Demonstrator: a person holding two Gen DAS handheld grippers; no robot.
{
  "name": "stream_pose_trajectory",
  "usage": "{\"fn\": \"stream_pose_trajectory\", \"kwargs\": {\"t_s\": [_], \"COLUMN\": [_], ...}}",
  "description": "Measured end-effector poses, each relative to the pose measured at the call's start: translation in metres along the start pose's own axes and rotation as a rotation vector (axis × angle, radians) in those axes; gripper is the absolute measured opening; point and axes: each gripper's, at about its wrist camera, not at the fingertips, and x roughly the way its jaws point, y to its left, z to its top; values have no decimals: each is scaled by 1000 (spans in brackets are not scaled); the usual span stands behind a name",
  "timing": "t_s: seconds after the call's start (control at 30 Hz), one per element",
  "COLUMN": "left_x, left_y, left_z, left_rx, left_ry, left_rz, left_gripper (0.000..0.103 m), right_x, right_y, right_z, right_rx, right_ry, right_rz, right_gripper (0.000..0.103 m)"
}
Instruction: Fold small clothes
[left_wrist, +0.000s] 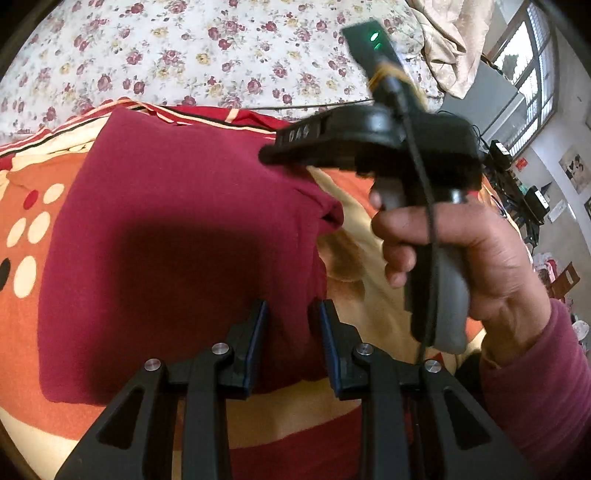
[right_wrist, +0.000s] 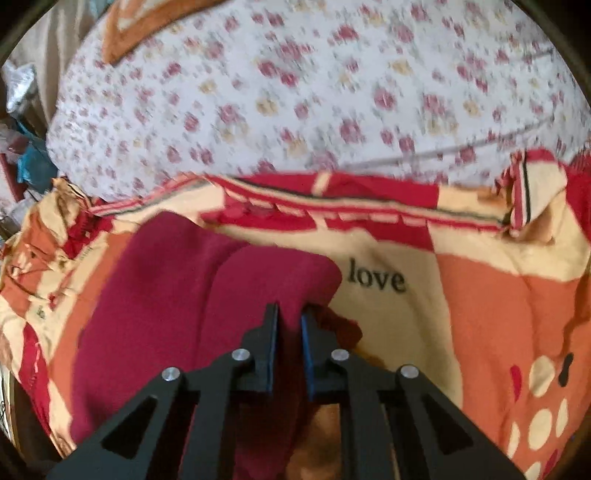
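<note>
Left wrist view is showing the left claw (left_wrist: 292, 343) hanging over the near right corner of a maroon garment (left_wrist: 177, 236), which is lying spread flat on an orange, cream and red patterned bedsheet (left_wrist: 26, 192) on the bed; the jaws are standing apart with the maroon cloth lying between them, and the pads are not pressing on it, so this claw is gripping nothing. Farther right in the same view a hand (left_wrist: 476, 254) in a maroon sleeve (left_wrist: 546, 376) is holding the handle of the right claw (left_wrist: 275, 152), whose black tip is sitting over the garment's far right edge, where the cloth is bunching into a small fold. Beyond the bedsheet a white quilt with red and yellow flowers (left_wrist: 192, 55) is lying across the far side of the bed, and a window (left_wrist: 532, 74) is showing at the far right. Right wrist view, somewhat blurred, is looking along the right claw (right_wrist: 290, 314): its jaws are standing nearly closed, with a raised fold of the maroon garment (right_wrist: 155, 314) pinched between the blue-edged pads. The rest of the garment is lying to the left of that claw, and the word "love" (right_wrist: 376, 278) is printed on the cream patch of the bedsheet (right_wrist: 498, 295) just to the right, with the floral quilt (right_wrist: 295, 92) beyond
</note>
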Motion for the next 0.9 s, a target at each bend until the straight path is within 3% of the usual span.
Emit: {"fn": "stream_pose_trajectory", "kwargs": {"t_s": [0.1, 0.23, 0.37, 0.5, 0.6, 0.67, 0.73, 0.9], "left_x": [-1, -2, -6, -8, -14, -25, -39, -65], "left_y": [-1, 0, 0, -1, 0, 5, 16, 57], "left_z": [-1, -5, -8, -10, -10, -10, -6, 10], "left_rx": [11, 8, 2, -5, -15, -25, -43, -143], "left_ry": [-4, -9, -15, -15, -5, -11, -34, -106], "left_rz": [10, 10, 13, 22, 22, -4, -23, -63], "left_gripper": [7, 7, 7, 7, 7, 8, 19, 35], "right_x": [-2, -24, -56, -55, -41, -42, -47, -49], "right_y": [-4, -1, 16, 26, 19, 9, 1, -19], "right_z": [-5, -11, -27, -47, -56, -57, -58, -60], "right_rx": [15, 27, -27, -48, -14, 46, 85, 177], "right_ry": [-8, -33, -66, -23, -7, -15, -17, -13], "right_rz": [6, 8, 39, 41, 9, 28, 87, 193], "right_gripper": [16, 41, 47, 47, 65, 68, 68, 79]}}
